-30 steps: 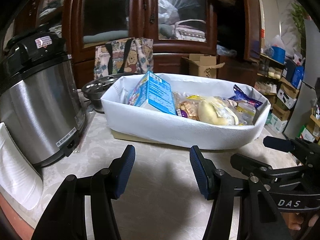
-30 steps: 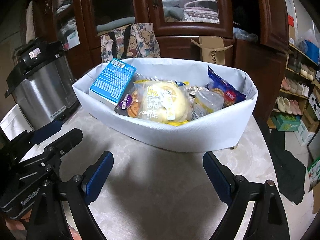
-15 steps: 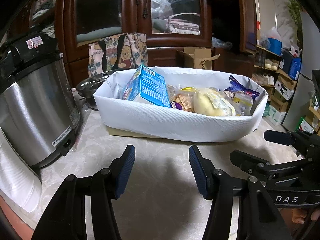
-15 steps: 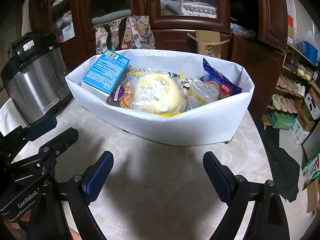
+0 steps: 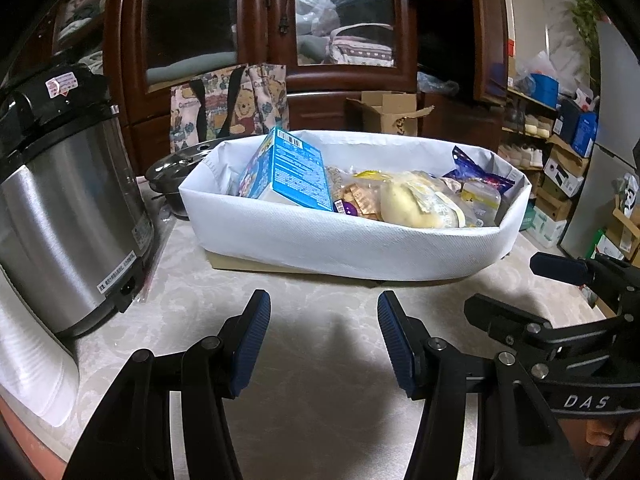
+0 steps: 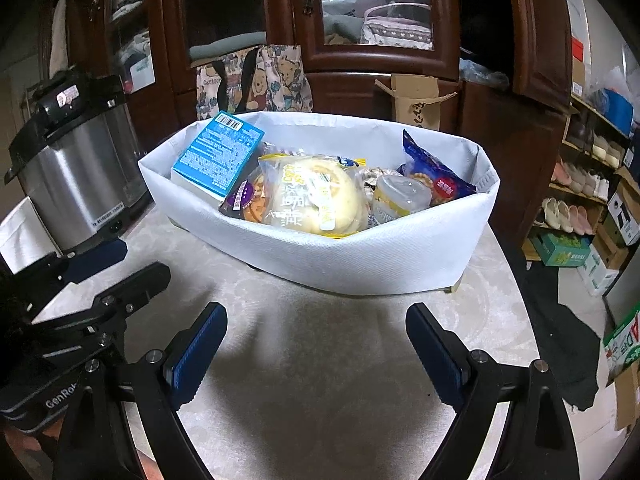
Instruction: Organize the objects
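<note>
**Both grippers empty, short of the full bin**

Bin [image 5: 352, 240]: white fabric, on the pale table [image 5: 320, 400], sitting on a tan board whose edge peeks out under it. Packed: blue box [image 6: 218, 158] leaning at the left end, wrapped bun [image 6: 316, 196] in the middle, purple cookie pack [image 6: 242, 196] wedged between them, small clear cup [image 6: 400, 198], dark blue snack bag [image 6: 436, 178] upright at the right end.

Left gripper [image 5: 320, 334]: jaws partly apart, nothing between, over bare table near the bin's front wall. Right gripper [image 6: 316, 344]: jaws wide, nothing between, also over bare table and clear of the bin.

Around: steel cooker [image 5: 60, 208] stands left of the bin, close to it. Dark metal bowl [image 5: 176, 168] behind the bin's left corner, mostly hidden by it. Patterned tote [image 6: 256, 80] and a cardboard box [image 6: 416, 96] behind, before a dark wood cabinet [image 6: 384, 40].

Hard to read: items under the bun and box are covered; package print is too small. A white object at the left view's lower left edge is cut off.
</note>
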Available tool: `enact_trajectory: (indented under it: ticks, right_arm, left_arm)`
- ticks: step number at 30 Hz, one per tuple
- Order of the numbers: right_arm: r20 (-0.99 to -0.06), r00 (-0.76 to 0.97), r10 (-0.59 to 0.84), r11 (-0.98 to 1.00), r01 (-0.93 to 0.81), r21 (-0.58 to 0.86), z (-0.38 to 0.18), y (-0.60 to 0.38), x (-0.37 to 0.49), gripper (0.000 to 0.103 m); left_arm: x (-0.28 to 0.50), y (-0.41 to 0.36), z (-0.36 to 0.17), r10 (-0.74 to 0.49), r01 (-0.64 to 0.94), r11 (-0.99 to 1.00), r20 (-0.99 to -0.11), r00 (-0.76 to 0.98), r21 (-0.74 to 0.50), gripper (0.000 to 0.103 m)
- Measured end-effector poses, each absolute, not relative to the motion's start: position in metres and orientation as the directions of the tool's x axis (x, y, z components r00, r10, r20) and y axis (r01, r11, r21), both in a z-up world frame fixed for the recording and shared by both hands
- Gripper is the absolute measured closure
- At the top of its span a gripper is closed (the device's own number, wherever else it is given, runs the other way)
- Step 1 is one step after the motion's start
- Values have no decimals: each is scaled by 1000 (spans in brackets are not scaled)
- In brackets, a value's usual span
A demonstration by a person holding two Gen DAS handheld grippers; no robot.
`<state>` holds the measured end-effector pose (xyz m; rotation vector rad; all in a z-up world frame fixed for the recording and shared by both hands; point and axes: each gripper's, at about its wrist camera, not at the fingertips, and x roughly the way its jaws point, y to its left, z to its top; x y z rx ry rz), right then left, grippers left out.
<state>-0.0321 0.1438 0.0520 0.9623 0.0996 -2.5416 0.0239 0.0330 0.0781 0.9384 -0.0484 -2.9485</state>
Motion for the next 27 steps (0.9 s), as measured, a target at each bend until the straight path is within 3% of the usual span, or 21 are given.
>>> enact_trajectory:
  ticks: [27]
  right_arm:
    - [-656,-666,-354,-913,397,90,51,144,-31,11]
  left_arm:
    - [23,35,77,-61,38,-998,-582,-811,53,49]
